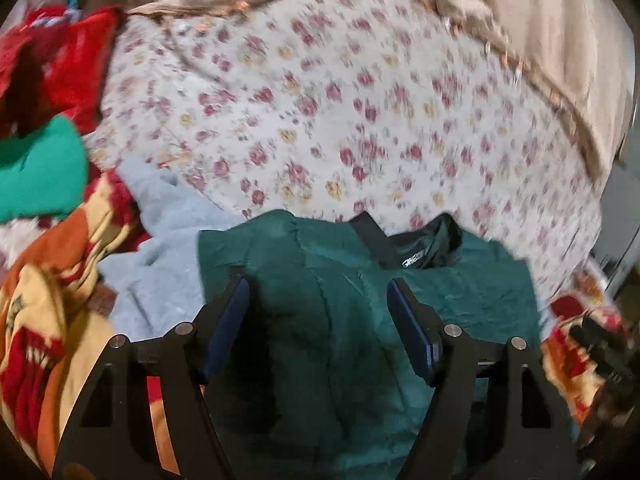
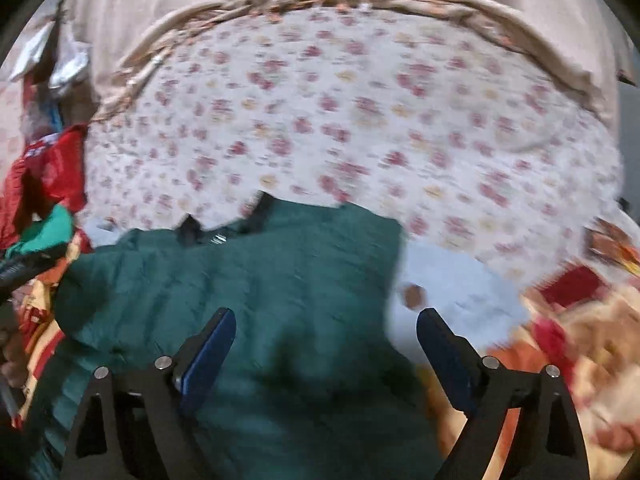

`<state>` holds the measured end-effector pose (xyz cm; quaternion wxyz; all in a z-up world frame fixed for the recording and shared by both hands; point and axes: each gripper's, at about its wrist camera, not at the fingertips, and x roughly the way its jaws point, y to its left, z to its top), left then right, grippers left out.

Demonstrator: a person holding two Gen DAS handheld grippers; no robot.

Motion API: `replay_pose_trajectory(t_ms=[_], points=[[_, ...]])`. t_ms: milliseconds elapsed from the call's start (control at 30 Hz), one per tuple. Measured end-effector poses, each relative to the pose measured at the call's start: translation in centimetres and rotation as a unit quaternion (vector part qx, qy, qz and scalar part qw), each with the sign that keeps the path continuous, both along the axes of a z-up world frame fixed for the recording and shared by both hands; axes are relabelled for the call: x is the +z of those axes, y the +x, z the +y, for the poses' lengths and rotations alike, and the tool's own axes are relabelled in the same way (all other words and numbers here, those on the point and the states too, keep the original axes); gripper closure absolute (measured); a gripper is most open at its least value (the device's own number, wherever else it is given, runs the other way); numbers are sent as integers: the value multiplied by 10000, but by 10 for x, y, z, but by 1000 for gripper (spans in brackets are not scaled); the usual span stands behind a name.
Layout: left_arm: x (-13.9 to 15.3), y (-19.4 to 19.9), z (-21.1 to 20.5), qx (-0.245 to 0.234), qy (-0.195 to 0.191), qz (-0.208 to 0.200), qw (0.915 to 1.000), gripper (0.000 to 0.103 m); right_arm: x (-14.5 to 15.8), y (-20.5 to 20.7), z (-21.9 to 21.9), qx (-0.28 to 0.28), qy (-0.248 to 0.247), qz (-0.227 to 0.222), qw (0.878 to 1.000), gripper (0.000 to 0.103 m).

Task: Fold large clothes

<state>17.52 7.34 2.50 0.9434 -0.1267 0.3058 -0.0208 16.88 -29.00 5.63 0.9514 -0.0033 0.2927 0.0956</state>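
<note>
Bed: a wide bed under a flowered sheet (image 1: 340,120), cream with small red and yellow blooms; everything else here is placed against it.
Beige cloth: a plain tan cover (image 1: 552,40) bunched along the far edge of the flowered sheet.
Patterned blanket: an orange, red and yellow blanket (image 1: 52,280) at the near edge of the flowered sheet, showing on both sides of the green shirt.
Green shirt: a dark green shirt (image 1: 328,320) lying flat on the near part of the flowered sheet, its black collar (image 1: 416,248) with a label pointing toward the middle of the sheet.
Pale blue garment: a light blue piece (image 1: 160,248) on the near part of the sheet, partly under the green shirt.
Red clothes: a heap of red cloth (image 1: 68,60) at the sheet's left edge, with a bright green item (image 1: 40,168) just nearer than it.
Left hand-held gripper: the left hand-held gripper (image 1: 318,292) hangs above the green shirt, jaws apart, nothing gripped.
Right hand-held gripper: the right hand-held gripper (image 2: 326,320) stands wide over the shirt's edge and the pale blue garment, pads clear of the cloth, holding nothing.
</note>
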Motion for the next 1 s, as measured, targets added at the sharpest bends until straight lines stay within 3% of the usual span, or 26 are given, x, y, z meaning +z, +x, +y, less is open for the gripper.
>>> replay_pose_trajectory(t_ms=[133,233,267,367,567,633,700,733,867,1000], points=[[-46,29,-5,191,404,845,9954,34,-27,47,11,329,253,411,9983,17],[-65,35,-1,225,460,1132,9923,32,-81,85,8,449,430,1528,9863,16],[-65,35,-2,241,520,1138,9919,32,-89,88,5,452,562,1608,9844,16],[-66,33,-3,281,606,1112,9916,31,-73,89,9,448,355,1505,9870,17],[-67,31,-4,307,599,1074,9919,31,-29,109,18,221,438,475,9977,17],[-68,31,-4,309,578,1063,9922,28,-42,137,25,185,489,789,9955,16],[-70,32,-5,244,540,1067,9925,20,-73,160,31,133,176,1527,9880,15],[-70,33,-7,197,557,1076,9924,19,-84,164,35,147,-25,1608,9869,12],[-71,34,-9,222,627,1099,9917,18,-80,161,37,128,-107,1408,9899,10],[-71,34,-8,221,605,1121,9916,18,-49,140,32,-132,-215,1056,9941,11]])
